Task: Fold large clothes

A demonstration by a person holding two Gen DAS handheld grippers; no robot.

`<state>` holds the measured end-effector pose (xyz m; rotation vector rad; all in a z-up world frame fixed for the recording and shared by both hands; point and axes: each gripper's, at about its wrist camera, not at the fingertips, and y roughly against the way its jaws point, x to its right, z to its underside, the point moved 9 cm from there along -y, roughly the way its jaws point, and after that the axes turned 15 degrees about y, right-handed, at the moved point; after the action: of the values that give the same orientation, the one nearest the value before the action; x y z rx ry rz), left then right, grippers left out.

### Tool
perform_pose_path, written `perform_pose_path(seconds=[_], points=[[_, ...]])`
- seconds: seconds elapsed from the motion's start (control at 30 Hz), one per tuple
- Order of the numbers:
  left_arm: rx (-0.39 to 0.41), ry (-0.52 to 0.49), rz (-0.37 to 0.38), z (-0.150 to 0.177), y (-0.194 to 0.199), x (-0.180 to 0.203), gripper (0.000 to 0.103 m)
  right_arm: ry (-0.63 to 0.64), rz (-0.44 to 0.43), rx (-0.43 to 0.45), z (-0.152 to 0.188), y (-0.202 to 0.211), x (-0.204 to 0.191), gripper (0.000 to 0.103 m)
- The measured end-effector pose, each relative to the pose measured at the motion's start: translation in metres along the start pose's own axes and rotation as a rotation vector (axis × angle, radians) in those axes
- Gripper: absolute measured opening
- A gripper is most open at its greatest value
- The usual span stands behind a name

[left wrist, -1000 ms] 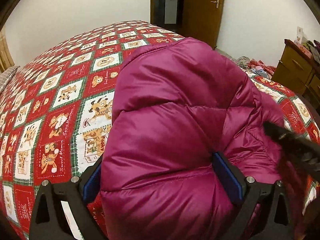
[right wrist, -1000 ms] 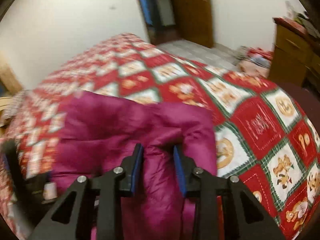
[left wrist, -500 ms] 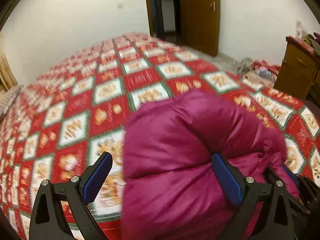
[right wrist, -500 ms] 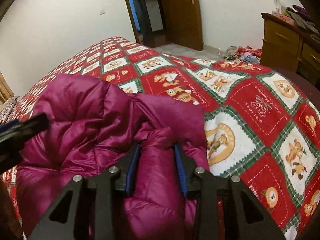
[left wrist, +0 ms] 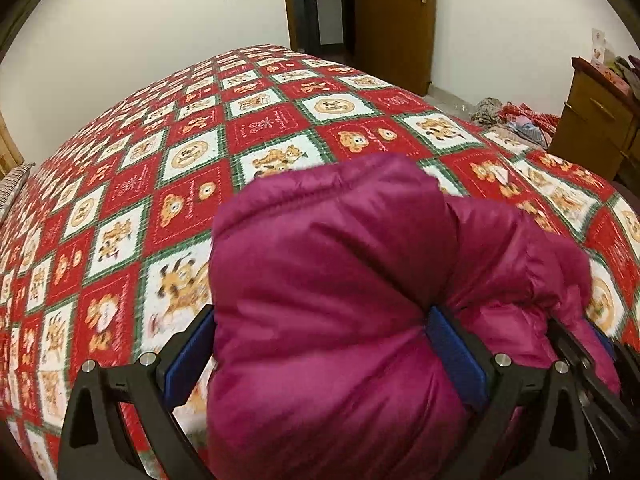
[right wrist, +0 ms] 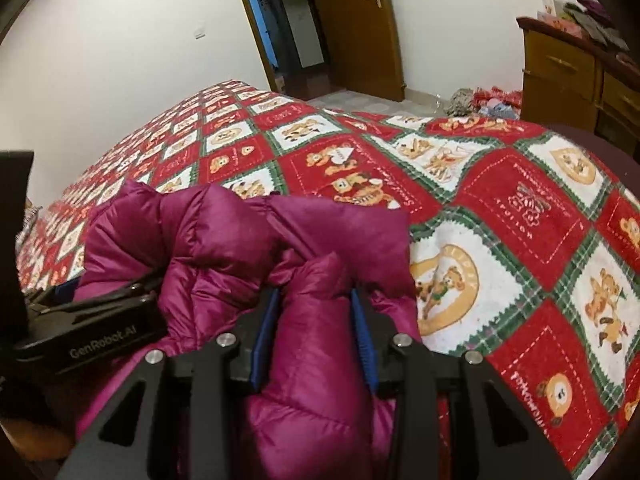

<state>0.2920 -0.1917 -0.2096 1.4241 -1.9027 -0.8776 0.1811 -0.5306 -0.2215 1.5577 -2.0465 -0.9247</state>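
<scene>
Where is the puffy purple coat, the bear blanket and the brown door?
puffy purple coat [left wrist: 332, 280], left wrist view, on the big puffed fold.
bear blanket [left wrist: 188, 156], left wrist view, on a white bear square.
brown door [right wrist: 352, 28], right wrist view, on the door's middle panel.

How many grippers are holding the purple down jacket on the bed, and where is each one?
2. The left gripper clamps a thick padded bulge at the purple down jacket's left side. The right gripper pinches a narrower fold at its right edge, beside the bare bedspread.
</scene>
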Motion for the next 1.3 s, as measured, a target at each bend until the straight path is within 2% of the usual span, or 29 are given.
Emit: perform_pose_path(seconds=[0.1, 0.17, 0.2, 0.23, 0.27, 0.33, 0.4, 0.53, 0.7, 0.83, 0.87, 0.93, 1.03, 1.3], points=[[-0.010, 0.009, 0.044, 0.016, 0.030, -0.007, 0.102, 0.004, 0.005, 0.005, 0.001, 0.002, 0.001, 0.040], [0.019, 0.013, 0.064, 0.029, 0.060, -0.014, 0.102, 0.014, 0.027, -0.014, 0.001, 0.004, 0.002, 0.046], [0.031, 0.009, 0.067, 0.034, 0.070, -0.017, 0.102, 0.031, 0.052, -0.039, 0.001, 0.006, 0.003, 0.056], [0.049, -0.001, 0.074, 0.040, 0.084, -0.018, 0.102, 0.049, 0.067, -0.070, 0.001, 0.011, 0.005, 0.061], [0.057, -0.007, 0.078, 0.043, 0.091, -0.019, 0.102, 0.054, 0.055, -0.076, 0.000, 0.021, 0.006, 0.061], [0.066, -0.021, 0.093, 0.052, 0.107, -0.018, 0.102, 0.039, 0.037, -0.021, -0.001, 0.050, 0.009, 0.061], [0.062, -0.034, 0.098, 0.060, 0.116, -0.017, 0.102, 0.054, 0.043, 0.005, 0.008, 0.077, 0.007, 0.061], [0.090, -0.051, 0.092, 0.074, 0.134, -0.021, 0.102, 0.059, 0.038, -0.003, 0.040, 0.110, -0.001, 0.061], [0.118, -0.068, 0.080, 0.092, 0.151, -0.025, 0.102, -0.008, -0.013, -0.040, 0.080, 0.125, -0.010, 0.063], [0.112, -0.096, 0.073, 0.108, 0.159, -0.027, 0.102, -0.039, -0.009, -0.080, 0.099, 0.132, -0.011, 0.063], [0.115, -0.098, 0.072, 0.113, 0.162, -0.028, 0.102, -0.049, -0.011, -0.089, 0.103, 0.136, -0.011, 0.064], [0.118, -0.096, 0.070, 0.121, 0.166, -0.030, 0.102, -0.056, -0.008, -0.095, 0.108, 0.144, -0.011, 0.076], [0.107, -0.083, 0.108, 0.133, 0.171, -0.033, 0.102, -0.038, 0.011, -0.093, 0.114, 0.156, -0.013, 0.084], [0.108, -0.044, 0.179, 0.155, 0.196, -0.040, 0.102, -0.012, 0.058, -0.103, 0.127, 0.182, -0.013, 0.093]])
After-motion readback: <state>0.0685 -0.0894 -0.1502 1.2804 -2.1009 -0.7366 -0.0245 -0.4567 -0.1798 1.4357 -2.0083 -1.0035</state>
